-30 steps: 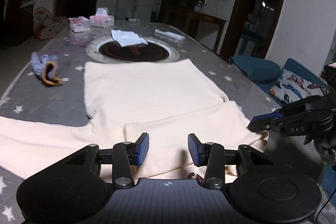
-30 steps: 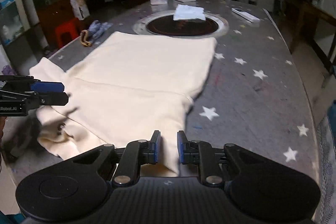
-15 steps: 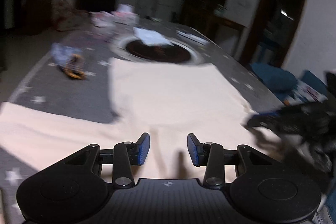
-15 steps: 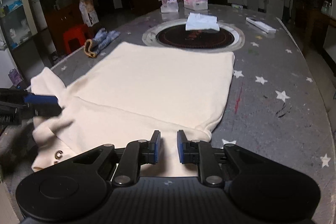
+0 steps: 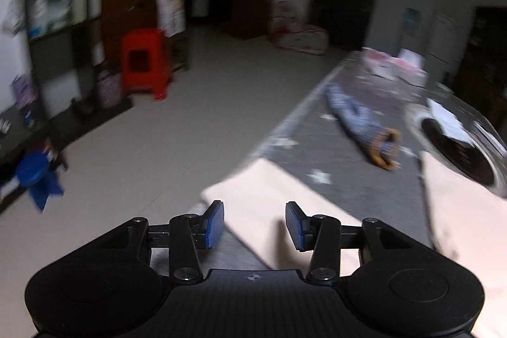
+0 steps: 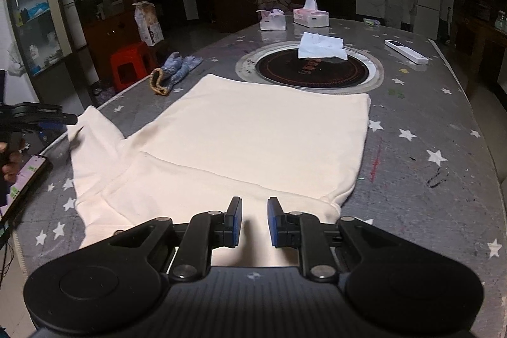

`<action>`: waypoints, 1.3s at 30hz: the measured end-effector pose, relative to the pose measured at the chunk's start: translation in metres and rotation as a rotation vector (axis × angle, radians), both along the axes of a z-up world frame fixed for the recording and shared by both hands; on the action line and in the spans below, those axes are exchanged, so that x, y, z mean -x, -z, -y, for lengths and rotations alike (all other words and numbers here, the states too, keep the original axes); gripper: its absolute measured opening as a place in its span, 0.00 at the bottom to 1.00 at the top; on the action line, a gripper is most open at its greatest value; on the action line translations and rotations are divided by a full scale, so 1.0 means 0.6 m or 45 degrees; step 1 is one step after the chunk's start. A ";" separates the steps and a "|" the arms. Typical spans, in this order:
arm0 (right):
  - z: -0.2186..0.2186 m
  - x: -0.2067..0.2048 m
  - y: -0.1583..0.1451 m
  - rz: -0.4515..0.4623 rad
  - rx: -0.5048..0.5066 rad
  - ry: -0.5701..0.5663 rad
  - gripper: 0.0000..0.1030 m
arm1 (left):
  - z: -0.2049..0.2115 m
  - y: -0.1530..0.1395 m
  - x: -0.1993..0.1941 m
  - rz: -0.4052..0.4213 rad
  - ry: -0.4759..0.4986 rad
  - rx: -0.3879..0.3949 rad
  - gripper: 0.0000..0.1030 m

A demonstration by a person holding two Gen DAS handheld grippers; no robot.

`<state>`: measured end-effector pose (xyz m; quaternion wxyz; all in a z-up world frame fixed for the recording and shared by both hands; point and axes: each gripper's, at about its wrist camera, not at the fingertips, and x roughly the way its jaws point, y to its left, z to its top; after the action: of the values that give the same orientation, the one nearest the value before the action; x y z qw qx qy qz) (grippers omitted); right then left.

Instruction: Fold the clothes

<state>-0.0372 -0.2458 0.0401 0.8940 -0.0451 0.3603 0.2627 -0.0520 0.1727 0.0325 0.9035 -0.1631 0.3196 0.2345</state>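
Observation:
A cream sweatshirt (image 6: pixel 253 141) lies flat on the grey star-patterned table (image 6: pixel 443 179), its left sleeve (image 6: pixel 92 144) stretched toward the table's left edge. My right gripper (image 6: pixel 254 220) is open and empty, hovering over the garment's near edge. My left gripper (image 5: pixel 254 224) is open and empty above the end of the left sleeve (image 5: pixel 269 205); it also shows in the right wrist view (image 6: pixel 47 116) at the far left, beside the sleeve's cuff.
A blue rolled cloth (image 6: pixel 174 72) lies left of the sweatshirt. A round inset hotplate (image 6: pixel 310 70) with a white folded cloth (image 6: pixel 320 45) sits beyond it. Tissue boxes (image 6: pixel 310 16) and a remote (image 6: pixel 405 51) stand farther back. A phone (image 6: pixel 25 179) lies at the left edge. A red stool (image 5: pixel 144 62) stands on the floor.
My left gripper has swung left from the garment's middle to the left sleeve end. My right gripper has pulled back and opened slightly wider. The right sleeve lies folded across the body.

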 end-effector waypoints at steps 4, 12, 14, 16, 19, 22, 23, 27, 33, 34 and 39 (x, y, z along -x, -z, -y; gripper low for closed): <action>-0.002 0.007 -0.004 0.006 -0.005 -0.014 0.16 | -0.024 0.013 -0.007 -0.018 -0.047 0.045 0.45; 0.002 0.012 -0.005 0.009 -0.007 -0.004 0.16 | -0.031 0.017 -0.019 -0.019 -0.054 0.059 0.35; 0.004 0.013 -0.006 0.010 -0.007 -0.002 0.16 | -0.029 0.016 -0.021 -0.009 -0.051 0.058 0.23; 0.006 0.015 -0.007 0.012 -0.009 0.002 0.16 | -0.027 0.013 -0.020 0.000 -0.052 0.051 0.09; 0.009 0.019 -0.009 0.018 -0.013 0.007 0.16 | -0.021 0.003 -0.014 0.036 -0.034 0.076 0.06; 0.015 0.022 -0.011 0.024 -0.019 0.017 0.16 | 0.001 -0.020 0.000 0.099 0.029 0.085 0.05; 0.017 0.023 -0.012 0.026 -0.021 0.021 0.16 | 0.012 -0.030 0.004 0.123 0.062 0.090 0.05; 0.024 0.029 -0.014 0.034 -0.033 0.032 0.16 | 0.066 -0.071 0.017 0.216 0.211 0.107 0.05; 0.039 0.043 -0.016 0.048 -0.060 0.058 0.16 | 0.166 -0.126 0.026 0.341 0.471 0.152 0.04; 0.044 0.045 -0.017 0.052 -0.066 0.063 0.16 | 0.182 -0.131 0.026 0.349 0.515 0.167 0.05; 0.065 0.055 -0.017 0.058 -0.084 0.097 0.16 | 0.258 -0.143 0.019 0.368 0.699 0.236 0.04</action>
<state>-0.0699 -0.2849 0.0504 0.9123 -0.0078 0.3323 0.2392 -0.0632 0.0181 0.1183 0.9503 -0.1841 0.2401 -0.0736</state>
